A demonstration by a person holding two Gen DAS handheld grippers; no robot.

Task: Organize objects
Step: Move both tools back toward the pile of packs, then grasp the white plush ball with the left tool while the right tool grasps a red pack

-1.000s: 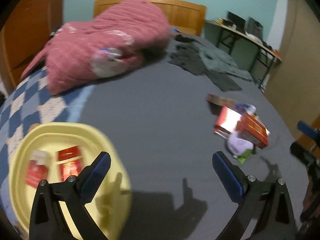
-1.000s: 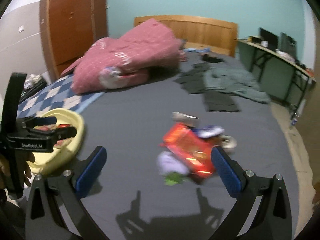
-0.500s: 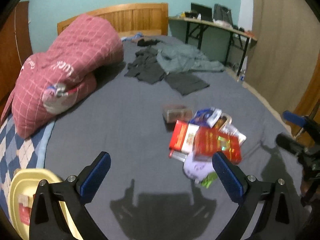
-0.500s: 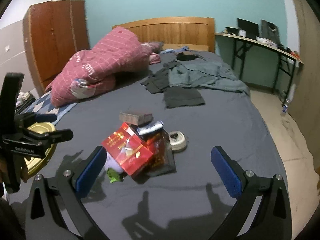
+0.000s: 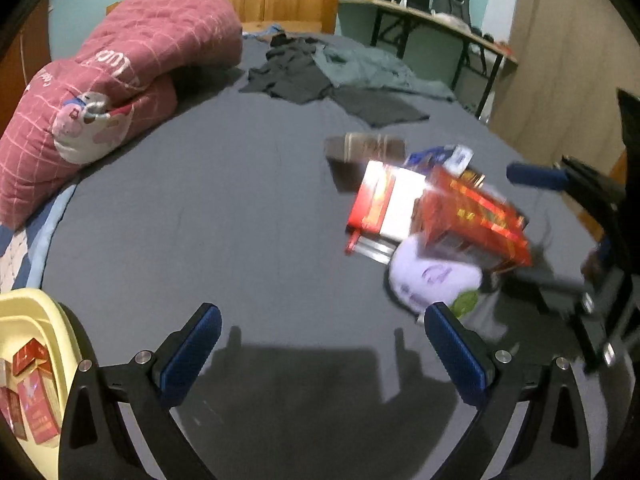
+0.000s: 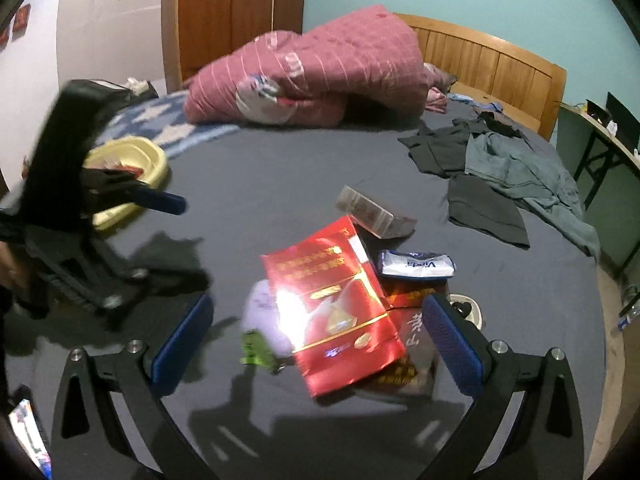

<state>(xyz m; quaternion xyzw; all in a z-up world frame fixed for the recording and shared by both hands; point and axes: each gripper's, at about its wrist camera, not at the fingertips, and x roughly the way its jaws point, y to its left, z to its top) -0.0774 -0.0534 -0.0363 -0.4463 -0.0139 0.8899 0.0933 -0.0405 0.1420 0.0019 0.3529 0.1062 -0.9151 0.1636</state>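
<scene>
pile of objects, topped by a red packet (image 6: 332, 312), lies on the grey bed (image 6: 260, 184), now framed between the right tool (image 6: 316, 328) fingers, which stand spread wide and empty. a second ago the pile sat farther ahead; the tool has closed in on it. left tool (image 5: 320, 344), also released and empty, has swung away from the yellow basin (image 5: 24, 320), which holds small red boxes, toward the pile. judgement: next pick is starting.
</scene>
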